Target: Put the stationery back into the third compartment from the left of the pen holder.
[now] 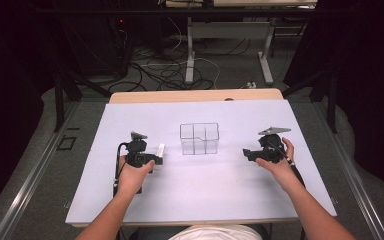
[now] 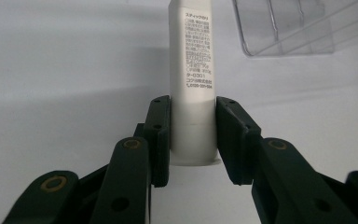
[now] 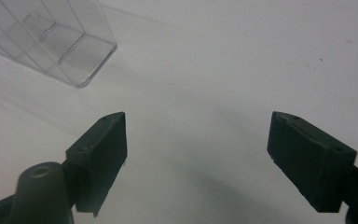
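On the table [image 1: 130,200], the divided box [image 1: 199,138] stands in the middle, ahead of me. My left gripper [image 1: 156,159] sits to its left with the glue stick [image 1: 160,151] between its jaws. My right gripper [image 1: 247,154] sits to the box's right, well apart from it.

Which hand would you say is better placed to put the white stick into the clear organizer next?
Left, probably. The left gripper is clamped on the white stick, with the clear organizer just beside it. The right gripper stands open with nothing between its jaws.

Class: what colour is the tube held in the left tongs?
White, with dark print; tube shows best in the left gripper view.
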`<state>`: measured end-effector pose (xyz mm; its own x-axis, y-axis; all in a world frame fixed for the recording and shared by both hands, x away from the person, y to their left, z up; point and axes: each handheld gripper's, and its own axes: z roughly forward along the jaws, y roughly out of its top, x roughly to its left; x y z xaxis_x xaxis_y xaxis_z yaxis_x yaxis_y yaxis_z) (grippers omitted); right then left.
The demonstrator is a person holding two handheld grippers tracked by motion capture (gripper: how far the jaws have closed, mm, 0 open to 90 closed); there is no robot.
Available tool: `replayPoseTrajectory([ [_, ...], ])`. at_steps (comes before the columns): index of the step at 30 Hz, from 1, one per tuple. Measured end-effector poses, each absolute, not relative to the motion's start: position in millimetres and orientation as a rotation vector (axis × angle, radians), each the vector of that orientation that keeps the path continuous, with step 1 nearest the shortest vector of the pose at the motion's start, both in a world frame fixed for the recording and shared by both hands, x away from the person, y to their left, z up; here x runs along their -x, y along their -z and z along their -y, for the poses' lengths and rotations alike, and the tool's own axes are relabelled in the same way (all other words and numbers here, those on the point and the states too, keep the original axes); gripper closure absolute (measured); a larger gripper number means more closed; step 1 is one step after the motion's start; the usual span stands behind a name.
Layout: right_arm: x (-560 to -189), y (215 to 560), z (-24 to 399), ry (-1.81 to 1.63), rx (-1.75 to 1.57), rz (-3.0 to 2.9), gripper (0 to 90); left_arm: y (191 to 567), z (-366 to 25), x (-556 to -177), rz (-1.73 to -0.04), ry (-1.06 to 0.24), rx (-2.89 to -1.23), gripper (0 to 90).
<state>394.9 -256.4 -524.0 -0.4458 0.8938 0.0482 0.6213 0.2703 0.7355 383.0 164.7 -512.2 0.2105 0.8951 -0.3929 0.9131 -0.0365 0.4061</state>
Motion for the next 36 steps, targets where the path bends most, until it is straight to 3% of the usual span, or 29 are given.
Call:
replayPoseTrajectory([
  [12,-384.9,514.3,236.4,-0.995,-1.127,-2.247,31.4,501.4,-167.7,-369.7,-1.538,0.071,-1.996,67.1],
  [36,-364.6,508.9,191.9,-0.94,-0.676,-2.451,35.5,498.2,-159.3,-358.9,-1.421,0.129,-2.069,67.1],
])
